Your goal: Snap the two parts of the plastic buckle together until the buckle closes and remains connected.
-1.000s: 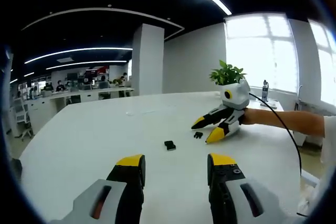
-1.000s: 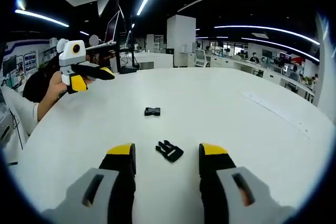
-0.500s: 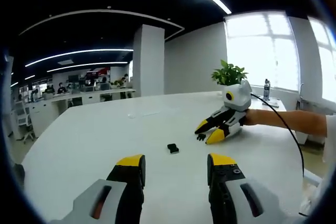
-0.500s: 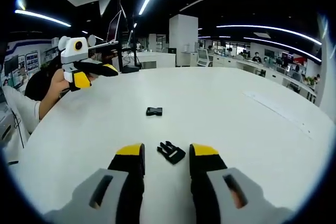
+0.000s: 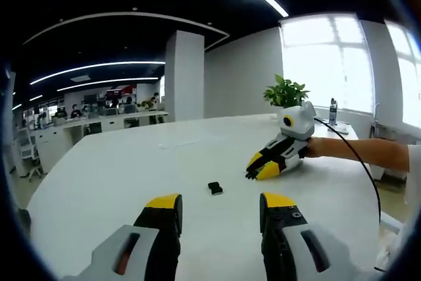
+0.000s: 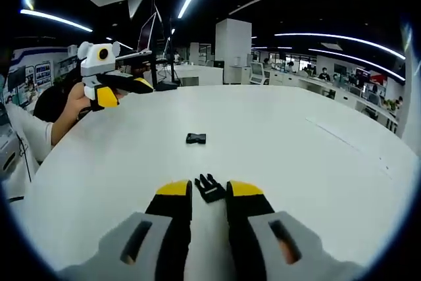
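White round bench (image 5: pixel 105 162) in an open office; potted plant (image 5: pixel 285 91) at far edge. Right tool (image 6: pixel 209 189) nearly closed round pronged buckle part (image 6: pixel 209 187), prongs pointing away. Socket part (image 6: pixel 195 139) lies apart, long axis crosswise. Left tool (image 5: pixel 221 203) open, empty, above bench.
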